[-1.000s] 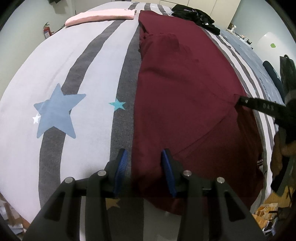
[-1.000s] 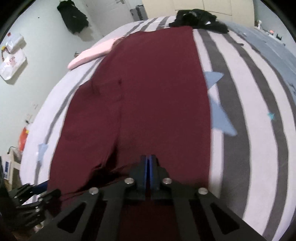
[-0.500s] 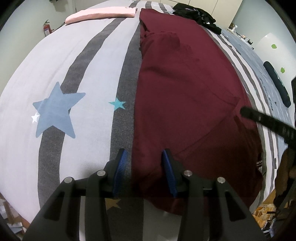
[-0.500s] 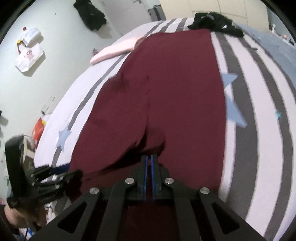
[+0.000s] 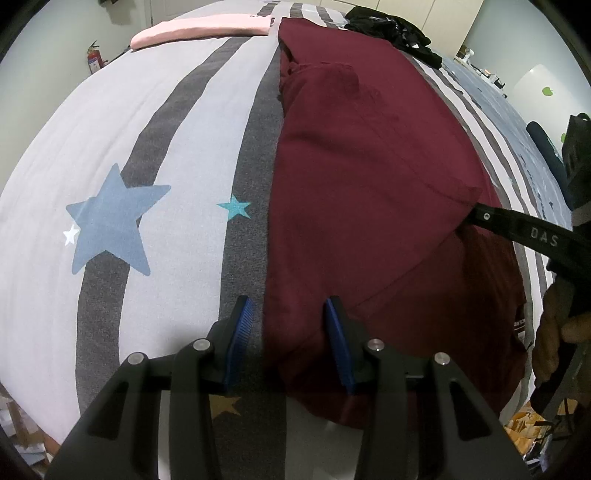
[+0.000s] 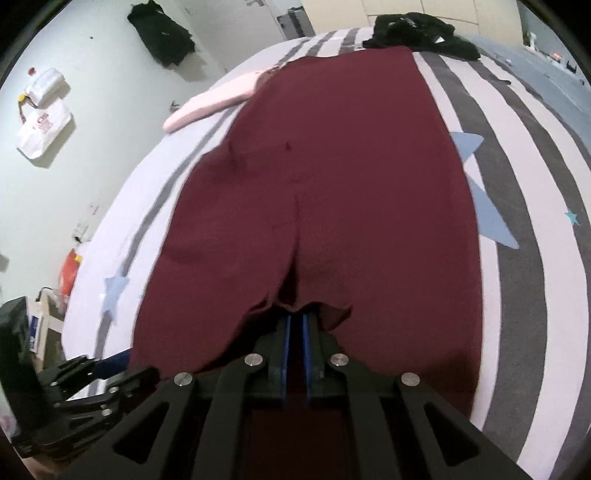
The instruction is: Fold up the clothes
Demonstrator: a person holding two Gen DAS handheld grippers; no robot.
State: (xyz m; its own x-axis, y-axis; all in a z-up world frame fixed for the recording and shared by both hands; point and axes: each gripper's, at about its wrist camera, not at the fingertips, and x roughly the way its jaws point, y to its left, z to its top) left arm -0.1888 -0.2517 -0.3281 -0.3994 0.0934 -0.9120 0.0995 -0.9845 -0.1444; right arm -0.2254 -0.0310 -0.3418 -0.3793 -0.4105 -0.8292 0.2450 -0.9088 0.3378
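Observation:
A maroon garment (image 5: 369, 177) lies lengthwise on the striped bed (image 5: 177, 155); it also fills the right wrist view (image 6: 332, 177). My left gripper (image 5: 288, 325) is open low over the garment's near left edge, with one finger on either side of that edge. My right gripper (image 6: 295, 321) is shut on a fold of the maroon garment and holds it lifted over the lower layer. The right gripper's finger (image 5: 517, 230) shows in the left wrist view, gripping a corner of the fold. The left gripper (image 6: 107, 369) shows at the lower left of the right wrist view.
A pink garment (image 5: 199, 29) and a black pile (image 5: 391, 26) lie at the far end of the bed. A blue cloth (image 5: 517, 122) covers the bed's right side. A fire extinguisher (image 5: 94, 59) stands by the left wall. Bags (image 6: 44, 122) hang on the wall.
My right gripper has carried the folded maroon layer up and forward across the garment. The left gripper has stayed open at the near left edge.

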